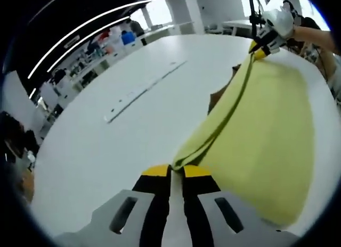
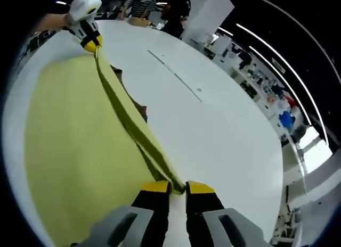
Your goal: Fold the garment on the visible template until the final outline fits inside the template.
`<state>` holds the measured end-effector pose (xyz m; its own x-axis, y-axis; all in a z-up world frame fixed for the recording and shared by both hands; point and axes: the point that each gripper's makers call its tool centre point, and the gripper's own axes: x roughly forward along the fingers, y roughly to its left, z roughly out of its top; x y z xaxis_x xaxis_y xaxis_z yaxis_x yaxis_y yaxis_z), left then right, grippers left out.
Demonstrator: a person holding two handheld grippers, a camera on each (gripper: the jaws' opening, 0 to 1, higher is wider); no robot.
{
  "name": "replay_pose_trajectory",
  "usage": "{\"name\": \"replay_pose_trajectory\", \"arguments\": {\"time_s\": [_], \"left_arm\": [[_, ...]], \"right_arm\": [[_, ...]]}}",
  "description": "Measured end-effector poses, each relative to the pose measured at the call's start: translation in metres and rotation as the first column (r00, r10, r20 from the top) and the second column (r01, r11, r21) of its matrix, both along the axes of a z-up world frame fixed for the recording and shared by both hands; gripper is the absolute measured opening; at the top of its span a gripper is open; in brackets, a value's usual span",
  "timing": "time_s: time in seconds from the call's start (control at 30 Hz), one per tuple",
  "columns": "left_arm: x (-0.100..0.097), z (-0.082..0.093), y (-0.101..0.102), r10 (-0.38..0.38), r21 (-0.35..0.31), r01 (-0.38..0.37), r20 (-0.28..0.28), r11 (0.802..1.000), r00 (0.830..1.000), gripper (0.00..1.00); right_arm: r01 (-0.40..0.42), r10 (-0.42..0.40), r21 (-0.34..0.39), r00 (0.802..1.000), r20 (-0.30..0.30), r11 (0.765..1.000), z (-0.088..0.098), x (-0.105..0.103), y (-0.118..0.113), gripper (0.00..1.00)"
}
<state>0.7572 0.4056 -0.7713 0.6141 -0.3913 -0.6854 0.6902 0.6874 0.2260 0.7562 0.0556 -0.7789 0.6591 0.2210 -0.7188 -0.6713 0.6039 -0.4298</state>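
Observation:
A yellow garment (image 1: pixel 266 124) is stretched between the two grippers over a white table (image 1: pixel 106 135). My left gripper (image 1: pixel 177 170) is shut on one end of its folded edge, at the bottom of the left gripper view. The right gripper (image 1: pixel 261 51) pinches the far end at the top right there. In the right gripper view, my right gripper (image 2: pixel 178 187) is shut on the garment (image 2: pixel 74 135), and the left gripper (image 2: pixel 91 43) holds the other end at the top left. A brown template (image 1: pixel 216 98) peeks from under the cloth (image 2: pixel 139 109).
A thin grey seam (image 1: pixel 144 91) runs across the white table, also seen as a seam (image 2: pixel 176 74) in the right gripper view. Shelves and desks with coloured items (image 1: pixel 114 39) stand beyond the table. People (image 2: pixel 154 5) stand at its far side.

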Motion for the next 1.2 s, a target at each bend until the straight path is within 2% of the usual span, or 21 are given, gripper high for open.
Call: {"name": "replay_pose_trajectory", "arguments": {"time_s": [0.07,0.13,0.23,0.27,0.3,0.33,0.37,0.47,0.57,0.6,0.63,0.67,0.73,0.8,0.93,1.0,1.1,1.2], "left_arm": [[0.0,0.001,0.0,0.022,-0.033,-0.022,-0.01,0.999,1.0,0.04],[0.0,0.003,-0.001,0.033,-0.063,-0.034,-0.018,0.997,0.999,0.03],[0.003,0.005,0.002,0.094,-0.098,-0.097,-0.029,0.99,0.995,0.03],[0.005,0.005,0.002,0.128,-0.13,-0.133,-0.045,0.983,0.991,0.03],[0.005,0.005,0.002,0.141,-0.145,-0.148,-0.055,0.978,0.988,0.03],[0.006,0.004,0.003,0.184,-0.172,-0.196,-0.084,0.965,0.979,0.03],[0.007,0.003,0.005,0.211,-0.176,-0.225,-0.096,0.958,0.973,0.03],[0.01,0.002,0.004,0.252,-0.208,-0.271,-0.113,0.94,0.961,0.03],[0.013,0.003,0.004,0.308,-0.249,-0.333,-0.135,0.909,0.942,0.04],[0.013,0.003,0.004,0.302,-0.239,-0.323,-0.121,0.916,0.946,0.04],[0.015,0.006,0.005,0.292,-0.216,-0.303,-0.079,0.928,0.953,0.03],[0.014,0.008,0.005,0.291,-0.21,-0.301,-0.077,0.93,0.954,0.03],[0.013,0.011,0.003,0.278,-0.214,-0.286,-0.067,0.934,0.958,0.08],[0.013,0.015,0.002,0.273,-0.227,-0.281,-0.066,0.933,0.96,0.16],[0.008,0.023,-0.002,0.244,-0.247,-0.252,-0.06,0.936,0.968,0.22],[0.003,0.027,-0.004,0.228,-0.258,-0.236,-0.062,0.937,0.972,0.27],[-0.004,0.035,-0.005,0.2,-0.254,-0.202,-0.036,0.946,0.979,0.33],[-0.013,0.042,-0.004,0.185,-0.28,-0.188,-0.037,0.942,0.982,0.41]], "right_arm": [[0.02,-0.02,0.046,1.0,0.01,0.999,0.003,0.003,0.0,0.01],[0.073,-0.074,0.119,0.997,0.001,0.99,0.007,0.006,0.0,0.0],[0.176,-0.17,0.253,0.984,-0.045,0.951,0.01,0.01,0.0,0.0],[0.202,-0.192,0.282,0.979,-0.061,0.938,0.011,0.011,-0.001,0.0],[0.243,-0.227,0.324,0.97,-0.088,0.914,0.01,0.012,-0.002,0.0],[0.271,-0.248,0.346,0.962,-0.111,0.898,0.01,0.011,-0.001,0.0],[0.288,-0.26,0.356,0.957,-0.125,0.889,0.009,0.011,-0.002,0.01],[0.306,-0.277,0.343,0.952,-0.131,0.888,0.005,0.011,-0.003,0.02],[0.351,-0.327,0.329,0.936,-0.128,0.877,0.005,0.012,-0.009,0.02],[0.356,-0.335,0.316,0.935,-0.12,0.88,0.005,0.012,-0.012,0.01],[0.362,-0.342,0.317,0.932,-0.119,0.877,0.006,0.012,-0.012,0.01],[0.365,-0.345,0.324,0.931,-0.12,0.873,0.009,0.011,-0.012,0.04],[0.373,-0.351,0.337,0.928,-0.127,0.865,0.012,0.01,-0.013,0.12],[0.374,-0.35,0.348,0.927,-0.132,0.859,0.015,0.008,-0.012,0.2],[0.364,-0.329,0.387,0.932,-0.155,0.847,0.024,0.002,-0.005,0.3],[0.361,-0.316,0.409,0.932,-0.176,0.838,0.027,-0.003,0.0,0.4],[0.369,-0.301,0.449,0.929,-0.218,0.814,0.032,-0.009,0.006,0.53],[0.366,-0.28,0.473,0.929,-0.244,0.801,0.039,-0.019,0.013,0.61]]}}
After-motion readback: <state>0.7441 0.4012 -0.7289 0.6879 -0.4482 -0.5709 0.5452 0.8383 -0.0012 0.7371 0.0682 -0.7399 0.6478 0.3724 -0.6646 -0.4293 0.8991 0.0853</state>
